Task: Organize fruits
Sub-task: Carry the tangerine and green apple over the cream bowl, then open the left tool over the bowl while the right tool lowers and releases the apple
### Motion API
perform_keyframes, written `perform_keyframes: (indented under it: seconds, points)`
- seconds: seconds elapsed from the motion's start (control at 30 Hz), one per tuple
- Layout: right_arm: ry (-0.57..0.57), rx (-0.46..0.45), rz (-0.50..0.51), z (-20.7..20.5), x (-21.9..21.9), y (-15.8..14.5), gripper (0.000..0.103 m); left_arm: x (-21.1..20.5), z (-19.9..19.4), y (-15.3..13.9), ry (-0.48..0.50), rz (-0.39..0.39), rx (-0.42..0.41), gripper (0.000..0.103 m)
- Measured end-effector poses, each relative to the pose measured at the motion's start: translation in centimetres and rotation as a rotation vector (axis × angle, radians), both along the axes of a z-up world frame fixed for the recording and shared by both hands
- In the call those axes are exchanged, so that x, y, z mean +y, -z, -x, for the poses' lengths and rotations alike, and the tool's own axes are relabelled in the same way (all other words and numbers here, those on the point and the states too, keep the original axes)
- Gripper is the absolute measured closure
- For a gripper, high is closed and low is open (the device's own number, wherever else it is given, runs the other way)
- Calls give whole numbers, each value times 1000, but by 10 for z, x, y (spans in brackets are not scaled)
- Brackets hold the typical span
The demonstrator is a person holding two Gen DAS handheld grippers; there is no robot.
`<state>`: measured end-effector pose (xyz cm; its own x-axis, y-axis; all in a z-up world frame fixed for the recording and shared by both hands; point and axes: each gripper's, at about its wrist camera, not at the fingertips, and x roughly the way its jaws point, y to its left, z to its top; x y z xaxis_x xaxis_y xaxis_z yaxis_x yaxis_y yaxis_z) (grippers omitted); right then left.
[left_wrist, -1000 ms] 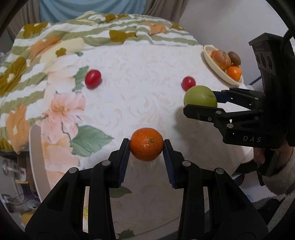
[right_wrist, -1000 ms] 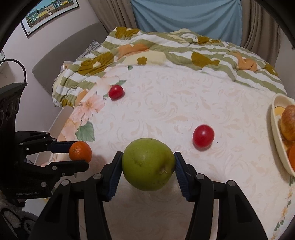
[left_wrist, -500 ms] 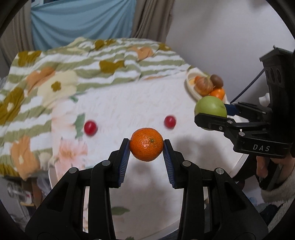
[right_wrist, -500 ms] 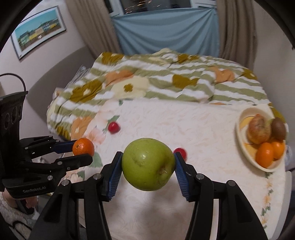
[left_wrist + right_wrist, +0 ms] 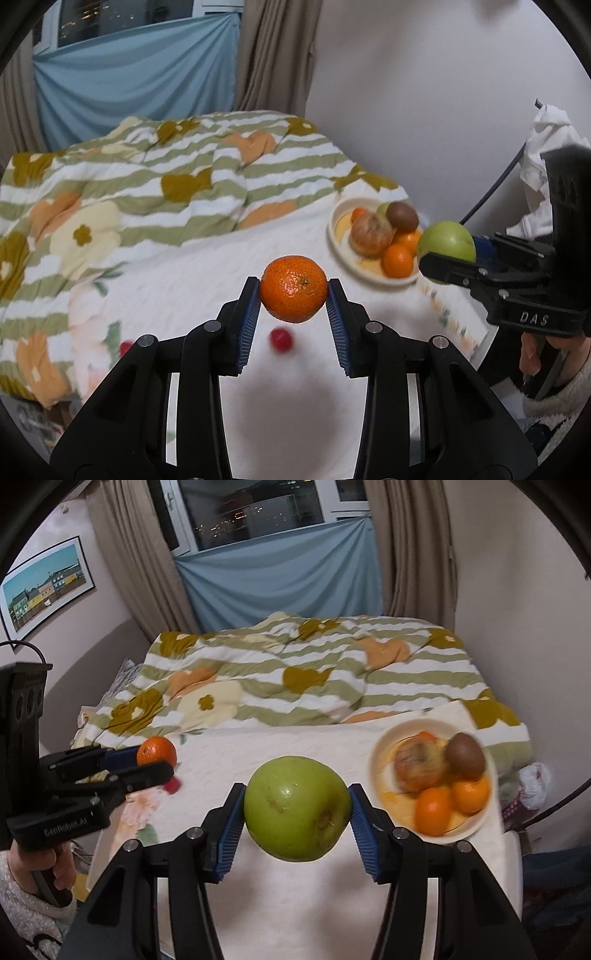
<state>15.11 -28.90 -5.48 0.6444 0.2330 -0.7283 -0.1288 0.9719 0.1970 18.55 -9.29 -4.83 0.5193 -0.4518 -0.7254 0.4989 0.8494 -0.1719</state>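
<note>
A: How will the fruit handle?

B: The left hand-held gripper [image 5: 293,308] clamps a mandarin [image 5: 293,288] at its widest part, in the air above the table [image 5: 184,288]: light, soft-skinned, easily bruised. The right hand-held gripper [image 5: 295,821] is closed on a green apple [image 5: 296,806], likely heavier, firm and smooth.

A: And the surroundings?

B: The cloth looks soft; a bowl [image 5: 376,760] of fruit sits near the table's edge, with a striped quilt [image 5: 295,672] behind.
</note>
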Motion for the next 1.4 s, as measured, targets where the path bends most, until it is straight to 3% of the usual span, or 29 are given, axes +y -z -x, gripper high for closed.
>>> perform_keyframes:
  seconds: [0.3, 0.53, 1.1, 1.4]
  points:
    - [-3, 22, 25, -21, -82, 14, 52, -95, -41, 6, 4, 0, 11, 60]
    - [-26, 48, 59, -31, -117, 31, 52, -152, -71, 20, 28, -26, 42, 60]
    - [134, 139, -14, -37, -144, 72, 52, -211, -149, 85, 193, -111, 173, 60]
    - [207, 170, -27, -31, -147, 85, 52, -220, -162, 104, 237, -147, 193, 59]
